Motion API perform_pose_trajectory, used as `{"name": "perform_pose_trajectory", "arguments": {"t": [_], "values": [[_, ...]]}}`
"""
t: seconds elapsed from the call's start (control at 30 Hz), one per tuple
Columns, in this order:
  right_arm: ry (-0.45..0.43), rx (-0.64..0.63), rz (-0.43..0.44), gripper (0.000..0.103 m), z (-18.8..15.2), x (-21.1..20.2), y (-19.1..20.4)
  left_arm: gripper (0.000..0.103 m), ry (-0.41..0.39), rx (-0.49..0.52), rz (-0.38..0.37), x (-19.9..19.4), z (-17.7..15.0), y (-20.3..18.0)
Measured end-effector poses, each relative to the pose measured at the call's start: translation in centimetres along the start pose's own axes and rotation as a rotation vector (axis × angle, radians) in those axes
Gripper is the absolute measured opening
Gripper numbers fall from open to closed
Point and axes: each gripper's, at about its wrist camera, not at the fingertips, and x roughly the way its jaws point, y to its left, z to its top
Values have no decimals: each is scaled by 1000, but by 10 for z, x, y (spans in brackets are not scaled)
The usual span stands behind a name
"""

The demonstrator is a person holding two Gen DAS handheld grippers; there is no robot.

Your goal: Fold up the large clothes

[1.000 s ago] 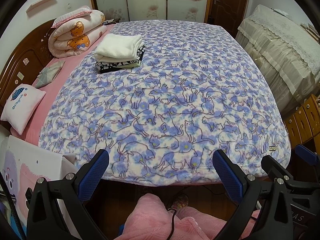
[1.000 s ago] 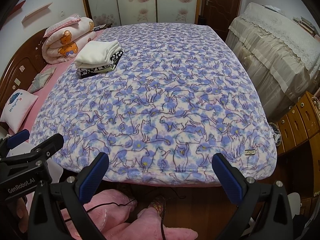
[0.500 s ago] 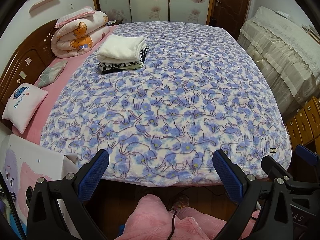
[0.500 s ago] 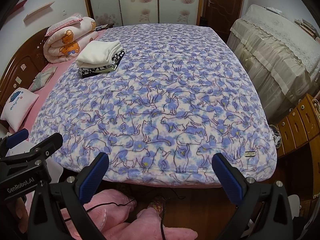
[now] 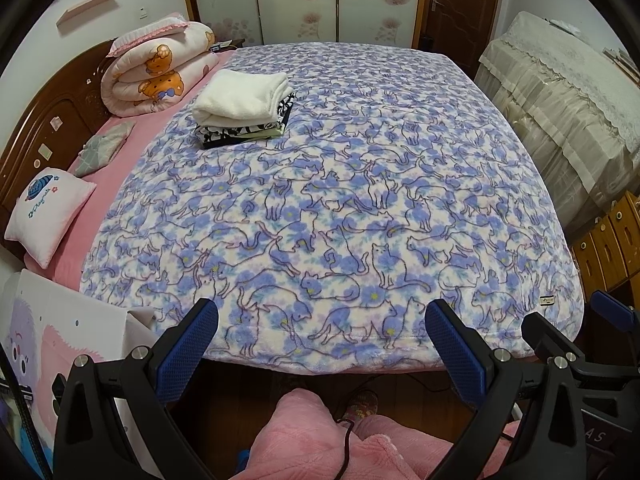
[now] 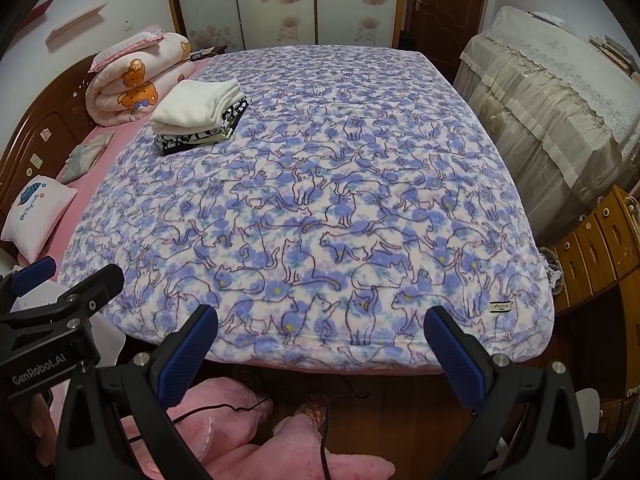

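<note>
**Claws poised, big blanket waiting**

At the foot of the bed we are hovering with both claws spread wide and holding nothing. Our left claw [image 5: 322,332] is hanging just short of the near hem, and our right claw [image 6: 320,330] is doing the same beside it, fingers framing the edge without touching.

Ahead of us the cat-print blanket [image 5: 340,200] is lying flat and fully spread across the bed, reaching from the near hem to the far end, with one strip of pink sheet [image 5: 132,148] showing along the left. Not a single fold is showing in it yet.

Farther up on the left, a folded stack [image 5: 244,108] is sitting on the blanket, a cream piece on top of black-and-white patterned ones, so we are judging that part of the work as done.

What is left, by our reading: gripping the near hem or corners of the big blanket and starting its first fold. The stack resting on it may be getting in the way.
</note>
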Motion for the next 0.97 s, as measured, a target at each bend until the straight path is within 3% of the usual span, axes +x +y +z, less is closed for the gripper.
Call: {"name": "perform_pose_trajectory", "arguments": {"t": [0.97], "values": [[3, -4, 1, 103, 4, 2, -3, 103, -1, -2, 6, 1, 0, -4]]}}
